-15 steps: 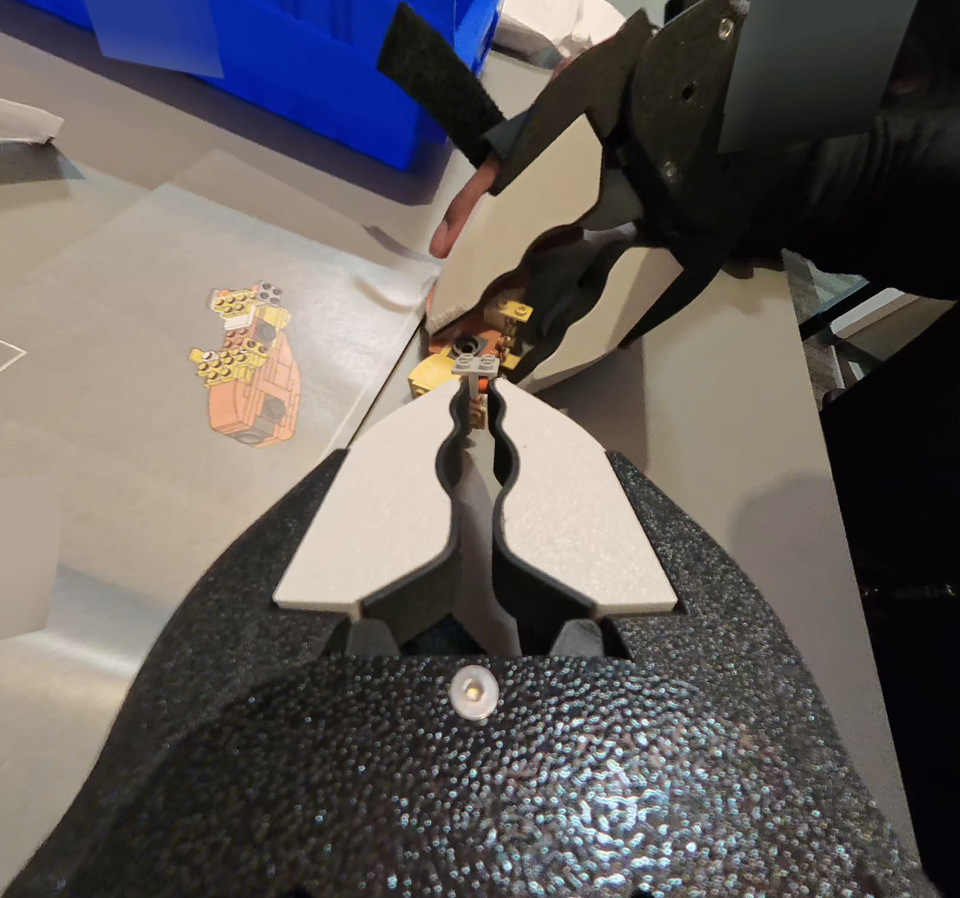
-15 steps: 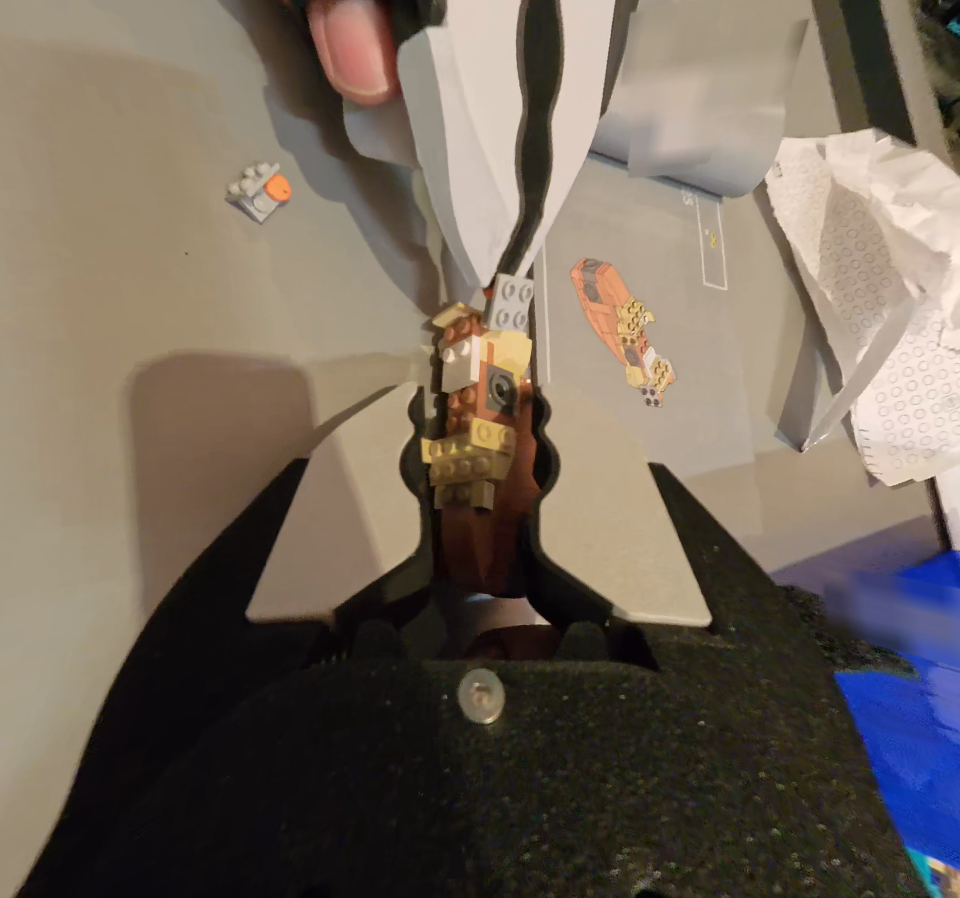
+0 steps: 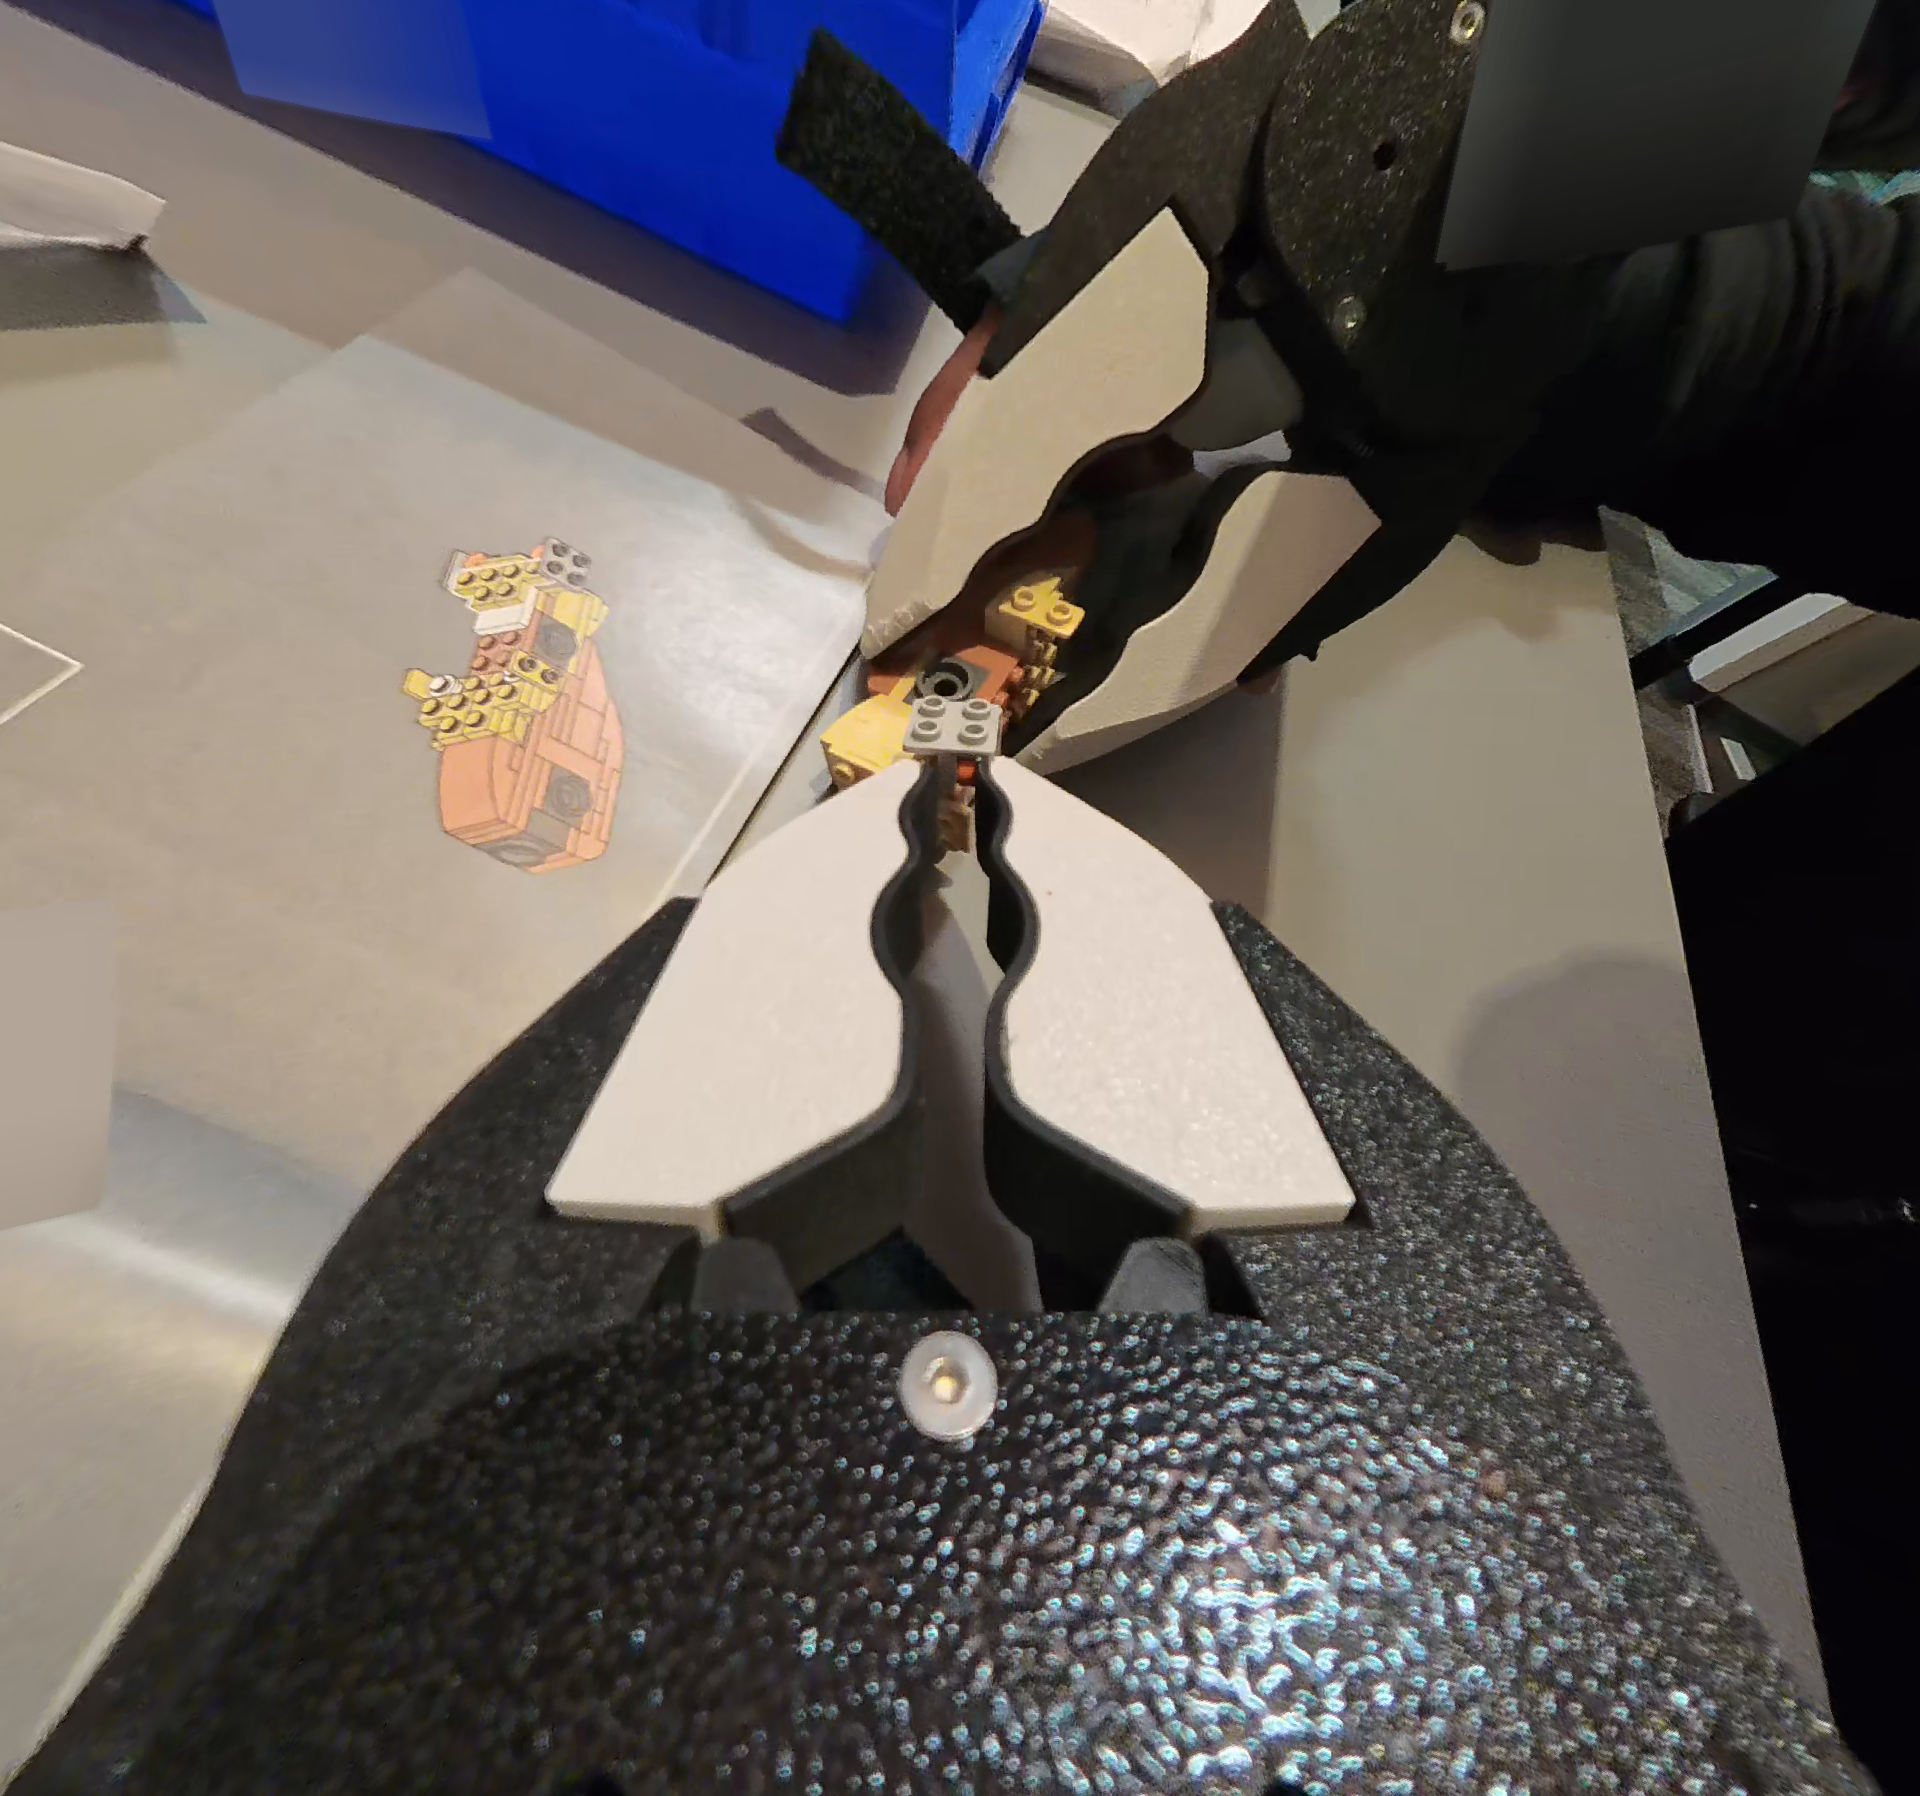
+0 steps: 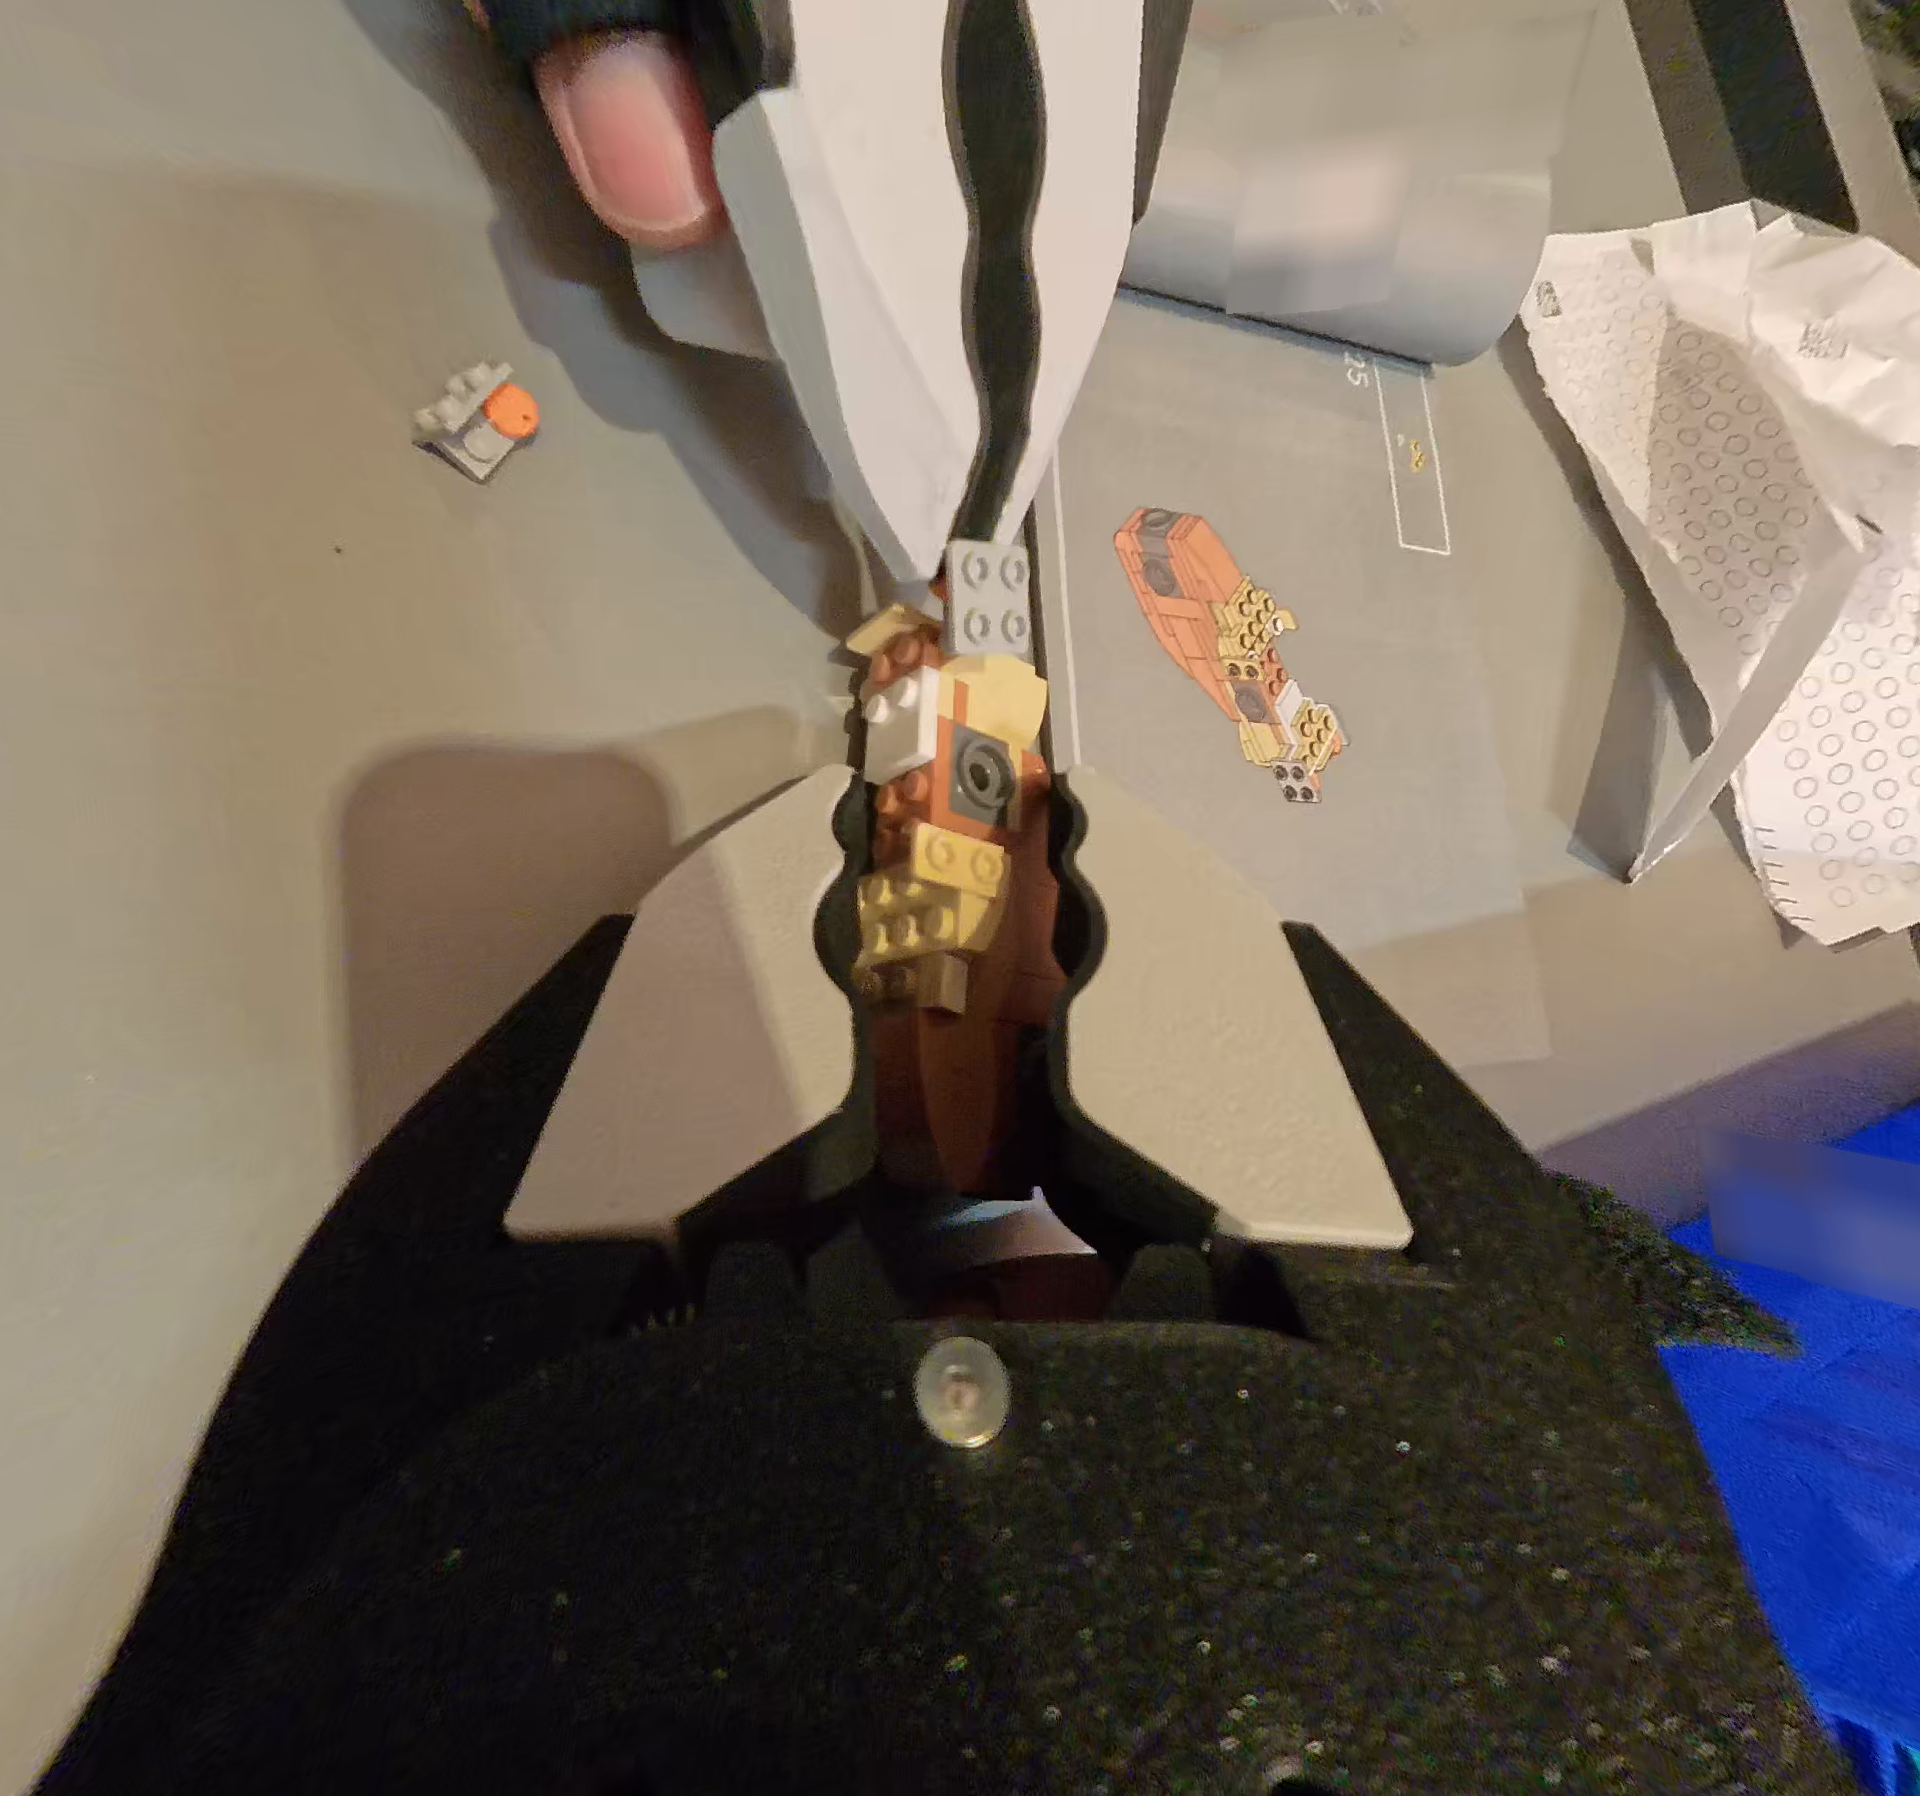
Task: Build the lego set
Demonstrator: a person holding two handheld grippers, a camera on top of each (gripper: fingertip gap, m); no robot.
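Model's rear hidden betw right gripper fingers, which clamp the brown-tan lego model. Left gripper, at 12 o'clock, pinches a grey plate onto its nose.

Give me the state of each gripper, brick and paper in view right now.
Left gripper: shut on grey plate.
Grey plate: held at the model's front end, seating unclear.
Right gripper: shut on model.
Model: partly built, clamped between the fingers.
Small grey-orange piece: loose on the table, untouched.
Instructions: open flat.
Paper bag: torn open, crumpled.
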